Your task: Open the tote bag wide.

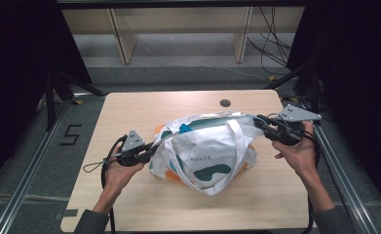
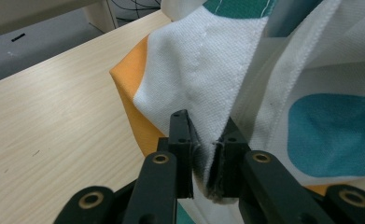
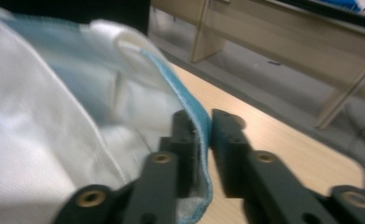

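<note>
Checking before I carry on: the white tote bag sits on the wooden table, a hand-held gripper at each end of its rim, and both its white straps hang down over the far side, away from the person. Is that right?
Not quite. The white strap that shows in the high view hangs down the near side of the tote bag, toward the person, not the far side. The rest holds: the bag sits on the wooden table, with the left hand-held gripper and the right hand-held gripper at opposite ends of its rim.

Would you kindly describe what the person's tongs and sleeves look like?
Both tongs, left and right, are black, each topped with a grey three-cornered plate. Brass-coloured rivets dot the jaw links. A black cable trails from the left one. The sleeves are dark grey.
</note>
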Available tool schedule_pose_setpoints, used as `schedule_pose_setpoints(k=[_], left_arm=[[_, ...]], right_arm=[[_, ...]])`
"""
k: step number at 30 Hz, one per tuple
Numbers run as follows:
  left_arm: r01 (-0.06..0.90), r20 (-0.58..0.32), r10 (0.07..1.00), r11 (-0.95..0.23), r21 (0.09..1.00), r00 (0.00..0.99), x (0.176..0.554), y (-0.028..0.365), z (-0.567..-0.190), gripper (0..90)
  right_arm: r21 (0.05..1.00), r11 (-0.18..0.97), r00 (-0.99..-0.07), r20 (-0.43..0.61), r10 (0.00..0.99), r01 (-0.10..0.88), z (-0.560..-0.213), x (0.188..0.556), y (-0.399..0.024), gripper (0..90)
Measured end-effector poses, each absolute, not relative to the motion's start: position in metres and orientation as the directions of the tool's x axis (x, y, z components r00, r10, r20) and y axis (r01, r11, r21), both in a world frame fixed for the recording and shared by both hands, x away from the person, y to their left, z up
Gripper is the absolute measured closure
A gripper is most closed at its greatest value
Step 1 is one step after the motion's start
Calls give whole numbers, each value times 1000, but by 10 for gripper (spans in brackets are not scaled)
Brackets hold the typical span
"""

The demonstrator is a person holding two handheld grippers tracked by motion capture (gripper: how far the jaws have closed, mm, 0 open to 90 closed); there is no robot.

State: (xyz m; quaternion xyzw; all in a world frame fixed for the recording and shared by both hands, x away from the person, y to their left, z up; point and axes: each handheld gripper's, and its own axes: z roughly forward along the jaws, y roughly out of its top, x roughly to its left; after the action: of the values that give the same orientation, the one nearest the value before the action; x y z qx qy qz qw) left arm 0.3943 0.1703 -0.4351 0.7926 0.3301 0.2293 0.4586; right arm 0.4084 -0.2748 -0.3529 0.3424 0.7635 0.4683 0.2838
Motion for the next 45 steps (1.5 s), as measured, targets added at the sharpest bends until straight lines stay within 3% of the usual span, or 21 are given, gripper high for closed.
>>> schedule_pose_setpoints(k=[4, 9, 12, 18, 20, 22, 24, 26, 31, 32, 33, 34, 37, 38, 39, 40, 45], left_arm=[[321, 63, 741, -365, 874, 669, 395, 170, -435, 799], [310, 77, 738, -373, 875, 671, 396, 171, -435, 799], [309, 80, 739, -374, 874, 668, 395, 171, -434, 799], [322, 60, 747, -356, 877, 662, 395, 171, -435, 798], [322, 64, 750, -357, 877, 658, 395, 171, -435, 798], [318, 65, 748, -357, 878, 660, 395, 171, -436, 796], [307, 82, 740, -374, 875, 667, 396, 171, -437, 795], [316, 71, 746, -364, 876, 662, 396, 170, -439, 795], [330, 96, 738, -408, 851, 668, 398, 168, -447, 794], [345, 68, 750, -381, 858, 658, 398, 166, -451, 794], [328, 115, 727, -437, 838, 677, 400, 168, -452, 794], [348, 99, 733, -432, 832, 673, 399, 166, -456, 794], [355, 120, 717, -474, 806, 686, 402, 164, -466, 785], [384, 85, 736, -444, 809, 671, 400, 161, -470, 785], [365, 124, 712, -491, 791, 691, 402, 163, -471, 784], [384, 93, 737, -450, 806, 669, 401, 160, -474, 784], [381, 90, 724, -459, 803, 684, 403, 163, -475, 774]], right_arm=[[931, 269, -579, -81, 811, 246, -326, 401, -276, 601], [953, 238, -625, -73, 777, 185, -290, 373, -265, 587], [956, 220, -692, -26, 722, 194, -290, 364, -252, 555], [949, 232, -736, -1, 677, 212, -298, 350, -230, 525], [935, 269, -749, -5, 662, 231, -303, 350, -223, 557], [916, 304, -748, -7, 664, 261, -311, 352, -218, 651], [915, 324, -772, -23, 635, 239, -315, 354, -217, 804], [916, 346, -776, -65, 628, 204, -316, 348, -216, 859], [869, 490, -795, -245, 555, 74, -325, 313, -196, 870], [861, 504, -788, -261, 558, 72, -330, 308, -194, 871], [838, 542, -786, -287, 547, 70, -337, 305, -191, 872], [822, 565, -785, -303, 541, 72, -345, 304, -190, 872], [795, 597, -798, -290, 529, 107, -369, 306, -189, 873], [786, 607, -793, -292, 534, 119, -380, 309, -190, 873], [779, 613, -790, -290, 540, 133, -387, 313, -191, 874], [782, 607, -792, -281, 542, 138, -394, 319, -191, 874], [797, 588, -788, -269, 554, 141, -392, 328, -192, 873]])
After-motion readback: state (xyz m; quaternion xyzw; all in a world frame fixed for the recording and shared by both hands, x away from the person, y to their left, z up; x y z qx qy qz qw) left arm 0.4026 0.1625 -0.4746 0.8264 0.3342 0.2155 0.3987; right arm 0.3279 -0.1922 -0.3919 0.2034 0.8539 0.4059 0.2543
